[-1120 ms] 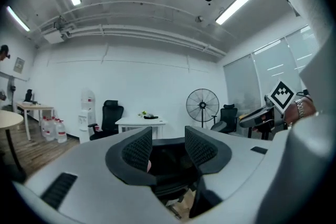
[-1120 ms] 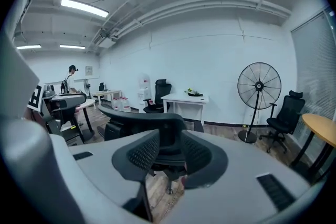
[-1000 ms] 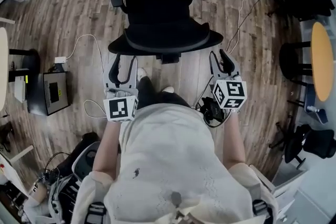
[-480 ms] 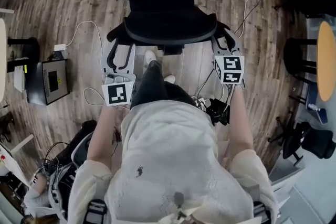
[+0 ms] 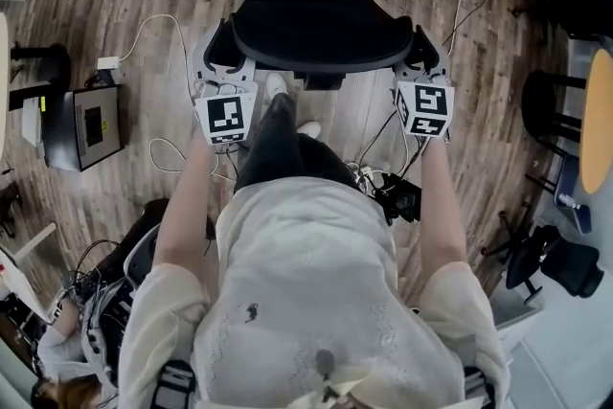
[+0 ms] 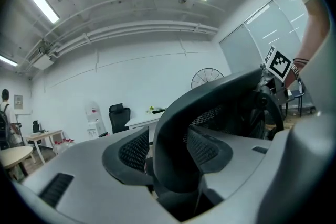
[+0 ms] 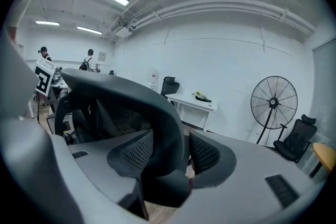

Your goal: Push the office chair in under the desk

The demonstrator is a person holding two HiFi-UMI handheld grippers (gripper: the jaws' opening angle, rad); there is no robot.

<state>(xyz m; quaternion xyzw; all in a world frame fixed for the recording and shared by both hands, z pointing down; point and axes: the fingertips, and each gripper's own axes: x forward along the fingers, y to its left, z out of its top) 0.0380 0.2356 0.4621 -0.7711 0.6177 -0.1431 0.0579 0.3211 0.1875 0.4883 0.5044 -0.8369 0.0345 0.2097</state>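
The black office chair [image 5: 316,24] stands in front of me on the wood floor, its backrest nearest me. My left gripper [image 5: 222,48] is at the left end of the backrest's top rim and my right gripper [image 5: 421,48] at the right end. In the left gripper view the curved rim [image 6: 210,97] runs between the mesh pads [image 6: 134,149] of my left gripper [image 6: 168,152]. The right gripper view shows the same rim [image 7: 121,92] between that gripper's [image 7: 170,152] pads. Both pairs of jaws have just been opening and stand open around the rim. A white desk [image 7: 197,102] stands by the far wall.
White and black cables [image 5: 163,62] lie on the floor at both sides of the chair. A black box [image 5: 86,124] sits at the left, an orange round table [image 5: 599,124] and dark chairs at the right. A standing fan [image 7: 273,102] is near the far wall. My shoes [image 5: 278,91] are behind the chair.
Both grippers have gone forward and down from behind the chair to its backrest rim, which now lies between their jaws. The chair sits higher in the head view.
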